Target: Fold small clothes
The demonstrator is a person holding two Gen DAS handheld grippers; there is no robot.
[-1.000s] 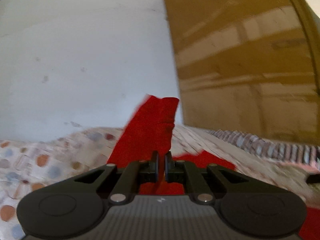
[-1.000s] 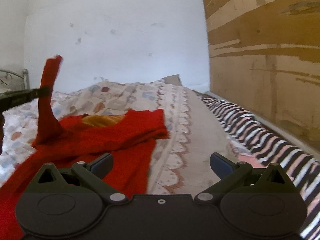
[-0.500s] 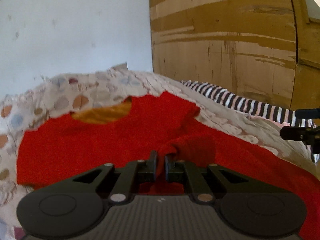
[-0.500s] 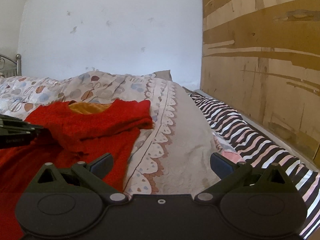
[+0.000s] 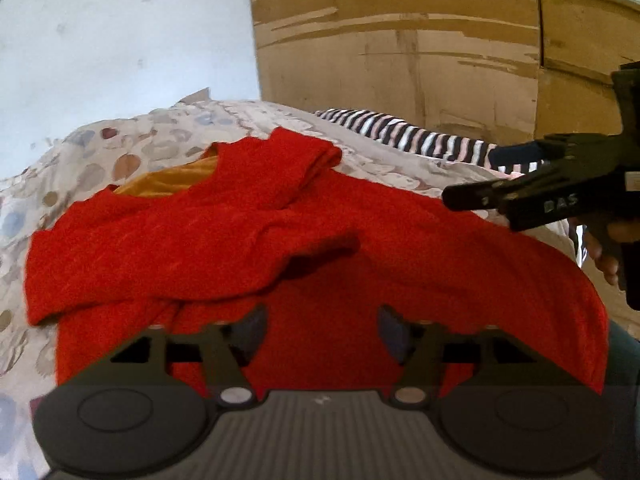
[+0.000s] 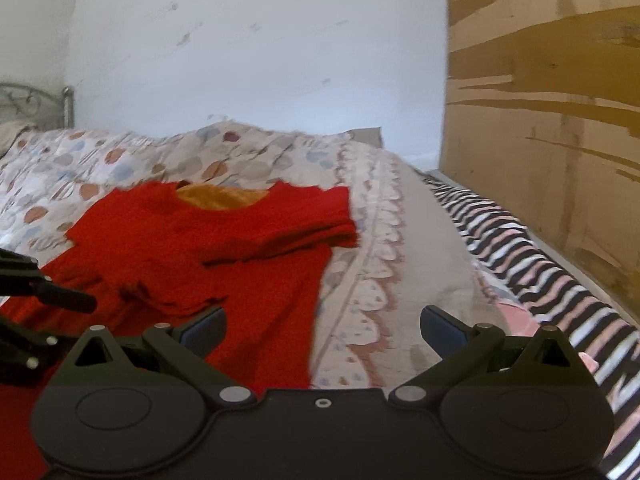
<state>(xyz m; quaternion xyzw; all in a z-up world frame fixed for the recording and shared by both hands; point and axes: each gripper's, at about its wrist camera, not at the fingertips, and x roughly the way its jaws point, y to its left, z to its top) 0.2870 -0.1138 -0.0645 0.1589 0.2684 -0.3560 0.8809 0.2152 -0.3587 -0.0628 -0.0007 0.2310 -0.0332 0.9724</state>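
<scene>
A red shirt (image 5: 248,232) with an orange inner neck lies on the bed, both sleeves folded in over its body. It also shows in the right wrist view (image 6: 224,248). My left gripper (image 5: 322,330) is open and empty just above the shirt's lower body. My right gripper (image 6: 322,326) is open and empty over the shirt's right edge and the bedcover; it also shows in the left wrist view (image 5: 520,188) at the right. The left gripper's fingers (image 6: 60,300) show at the left edge of the right wrist view.
A patterned bedcover (image 6: 372,280) covers the bed. A striped sheet (image 6: 540,264) runs along the right side beside a wooden panel (image 6: 552,120). A white wall (image 6: 260,48) stands behind, with a metal bed frame (image 6: 36,104) at far left.
My left gripper carried the shirt's sleeve down across the shirt's body, then opened and let it go. The sleeve now lies folded on the shirt. My right gripper stayed open.
</scene>
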